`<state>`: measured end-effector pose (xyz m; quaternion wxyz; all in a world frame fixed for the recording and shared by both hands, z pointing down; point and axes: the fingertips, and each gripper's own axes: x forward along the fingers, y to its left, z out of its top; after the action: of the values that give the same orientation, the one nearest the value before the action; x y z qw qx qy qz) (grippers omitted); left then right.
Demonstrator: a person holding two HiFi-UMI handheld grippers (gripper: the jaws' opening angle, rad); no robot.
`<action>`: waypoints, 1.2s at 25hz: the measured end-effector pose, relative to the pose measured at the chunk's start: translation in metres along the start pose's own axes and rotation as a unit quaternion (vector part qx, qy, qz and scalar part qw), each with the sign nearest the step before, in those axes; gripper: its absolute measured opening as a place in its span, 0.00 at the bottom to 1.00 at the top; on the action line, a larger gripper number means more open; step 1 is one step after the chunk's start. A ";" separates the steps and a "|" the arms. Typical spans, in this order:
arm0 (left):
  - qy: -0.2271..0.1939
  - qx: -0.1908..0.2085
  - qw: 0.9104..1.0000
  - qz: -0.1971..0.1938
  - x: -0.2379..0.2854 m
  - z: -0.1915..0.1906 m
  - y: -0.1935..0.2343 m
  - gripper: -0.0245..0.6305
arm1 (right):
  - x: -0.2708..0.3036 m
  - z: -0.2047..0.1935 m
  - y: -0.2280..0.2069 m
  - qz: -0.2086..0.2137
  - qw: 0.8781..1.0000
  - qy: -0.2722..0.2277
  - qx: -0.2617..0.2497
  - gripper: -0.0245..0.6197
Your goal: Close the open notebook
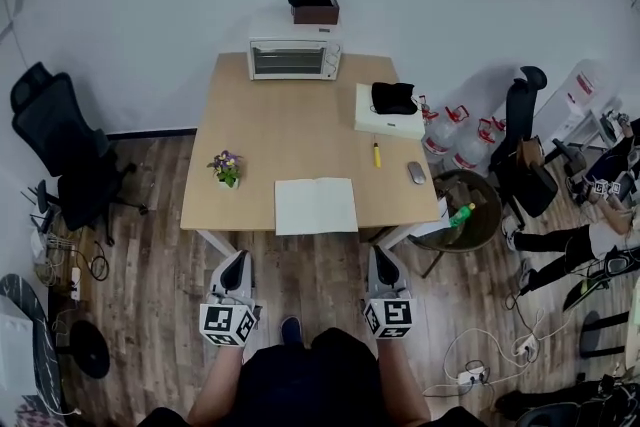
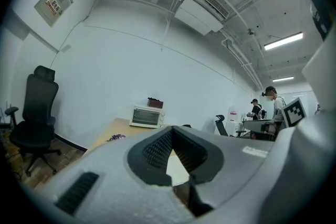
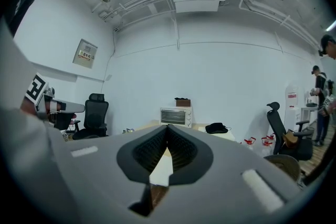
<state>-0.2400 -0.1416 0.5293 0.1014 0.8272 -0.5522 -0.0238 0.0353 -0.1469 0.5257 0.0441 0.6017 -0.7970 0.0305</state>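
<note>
The open notebook [image 1: 316,206] lies flat with white pages up at the near edge of the wooden table [image 1: 260,125]. My left gripper [image 1: 236,260] and right gripper [image 1: 381,257] hover over the floor just short of that edge, one below each side of the notebook, and neither touches it. Both point level toward the table. In the left gripper view the jaws of the left gripper [image 2: 172,131] meet at the tips with nothing held, and a strip of white page [image 2: 176,168] shows behind them. The right gripper [image 3: 167,129] is likewise shut and empty, with the page [image 3: 160,170] beyond.
On the table stand a toaster oven [image 1: 294,58] at the back, a small flower pot [image 1: 226,167] left of the notebook, a white box [image 1: 388,110] with a black item on it, a yellow pen [image 1: 377,153] and a mouse [image 1: 416,173]. A black chair [image 1: 60,150] stands left, a bin [image 1: 470,210] right.
</note>
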 end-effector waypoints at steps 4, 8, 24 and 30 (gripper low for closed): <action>0.001 -0.002 1.000 -0.008 0.012 -0.003 0.002 0.03 | 0.005 -0.008 -0.003 -0.004 1.000 0.007 -0.002 0.05; 0.008 -0.004 1.000 -0.004 0.022 -0.007 0.005 0.03 | 0.012 -0.009 -0.009 -0.005 1.000 0.012 -0.004 0.05; 0.016 0.002 1.000 0.025 0.069 -0.017 -0.028 0.03 | 0.043 -0.019 -0.060 0.036 0.999 0.019 -0.005 0.05; 0.022 -0.001 0.999 0.040 0.078 -0.025 -0.031 0.03 | 0.052 -0.025 -0.073 0.049 0.998 0.026 -0.004 0.05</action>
<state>-0.1774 -0.1986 0.5538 0.1150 0.8049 -0.5822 -0.0016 0.0924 -0.2147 0.5557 0.0657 0.5605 -0.8243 0.0446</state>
